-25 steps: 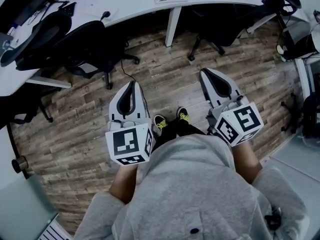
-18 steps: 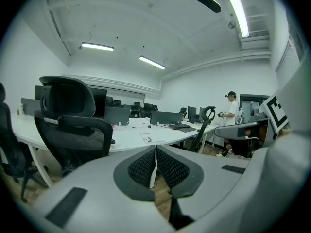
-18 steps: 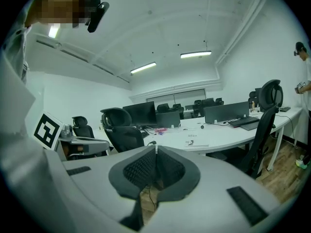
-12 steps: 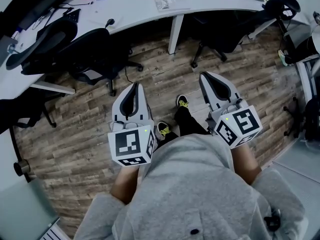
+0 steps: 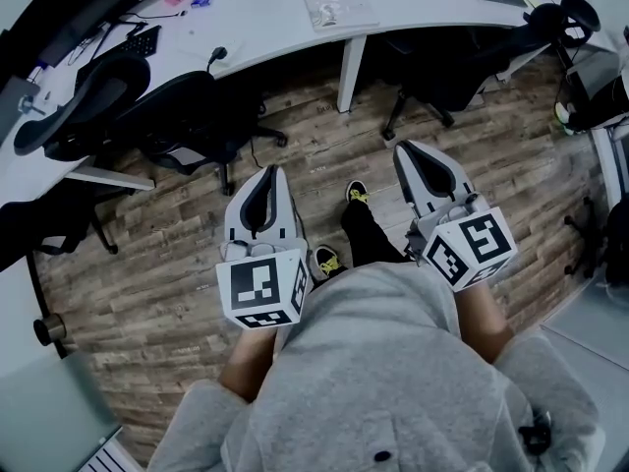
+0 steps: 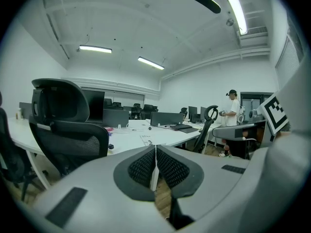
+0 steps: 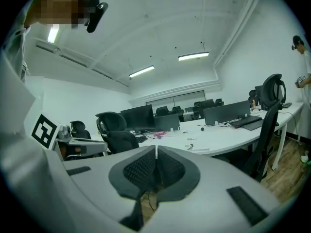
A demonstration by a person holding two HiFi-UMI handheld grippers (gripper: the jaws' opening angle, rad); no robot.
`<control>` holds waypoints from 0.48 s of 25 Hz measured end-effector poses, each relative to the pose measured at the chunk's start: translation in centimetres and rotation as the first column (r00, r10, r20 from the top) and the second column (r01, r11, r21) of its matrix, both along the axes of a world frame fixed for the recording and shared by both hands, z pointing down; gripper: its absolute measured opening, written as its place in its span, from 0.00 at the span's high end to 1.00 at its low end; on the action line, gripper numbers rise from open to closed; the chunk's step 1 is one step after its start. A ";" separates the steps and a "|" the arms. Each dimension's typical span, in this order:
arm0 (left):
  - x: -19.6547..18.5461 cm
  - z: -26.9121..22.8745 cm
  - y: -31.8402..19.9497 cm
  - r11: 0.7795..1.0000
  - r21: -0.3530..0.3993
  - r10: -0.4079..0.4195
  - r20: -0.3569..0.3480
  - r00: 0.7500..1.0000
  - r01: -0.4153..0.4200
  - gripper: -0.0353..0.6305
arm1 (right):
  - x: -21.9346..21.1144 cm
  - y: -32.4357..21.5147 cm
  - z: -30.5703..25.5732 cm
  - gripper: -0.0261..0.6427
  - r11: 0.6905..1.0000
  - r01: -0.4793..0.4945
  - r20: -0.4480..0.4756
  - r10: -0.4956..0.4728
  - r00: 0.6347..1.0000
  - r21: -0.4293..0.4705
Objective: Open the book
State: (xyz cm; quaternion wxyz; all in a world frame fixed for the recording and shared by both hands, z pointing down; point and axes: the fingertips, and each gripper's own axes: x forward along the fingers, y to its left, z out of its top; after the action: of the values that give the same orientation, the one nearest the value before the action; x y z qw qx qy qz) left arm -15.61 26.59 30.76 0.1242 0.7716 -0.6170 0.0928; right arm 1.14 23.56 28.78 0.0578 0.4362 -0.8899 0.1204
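Note:
The book point(image 5: 337, 1) lies closed on the white curved desk point(image 5: 265, 23), far ahead of both grippers. It shows small in the left gripper view point(image 6: 147, 140) and in the right gripper view point(image 7: 197, 147), flat on the desktop. My left gripper point(image 5: 267, 173) is held out over the wooden floor, its jaws shut with nothing between them point(image 6: 155, 152). My right gripper point(image 5: 404, 149) is level with it on the right, also shut and empty point(image 7: 156, 152). Both point toward the desk, well short of it.
Black office chairs point(image 5: 182, 106) stand between me and the desk on the left, another chair point(image 5: 447, 52) on the right. A white desk leg point(image 5: 349, 72) rises ahead. Monitors and a keyboard point(image 6: 182, 126) sit on the desk. A person point(image 6: 233, 110) stands far off.
The desk and the book have slid lower in the head view as I step toward them. My feet have changed places. Both grippers stay shut and held out in front.

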 end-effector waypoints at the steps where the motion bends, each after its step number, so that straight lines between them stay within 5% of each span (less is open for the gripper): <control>1: 0.2 0.0 -0.4 1.000 -0.002 0.001 0.001 1.000 -0.001 0.92 | 0.2 -0.5 0.1 0.91 1.000 -0.001 0.002 0.001 1.000 -0.002; 12: 3.6 0.7 -5.8 0.999 -0.013 0.053 0.011 0.999 -0.053 0.92 | 4.3 -5.6 1.0 0.91 0.998 -0.054 0.018 0.054 0.998 -0.018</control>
State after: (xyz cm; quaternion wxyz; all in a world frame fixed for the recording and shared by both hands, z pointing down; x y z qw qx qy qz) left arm -12.00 20.81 31.48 0.1233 0.7863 -0.5964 0.1042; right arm 5.43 17.99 29.79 0.0504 0.4584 -0.8772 0.1337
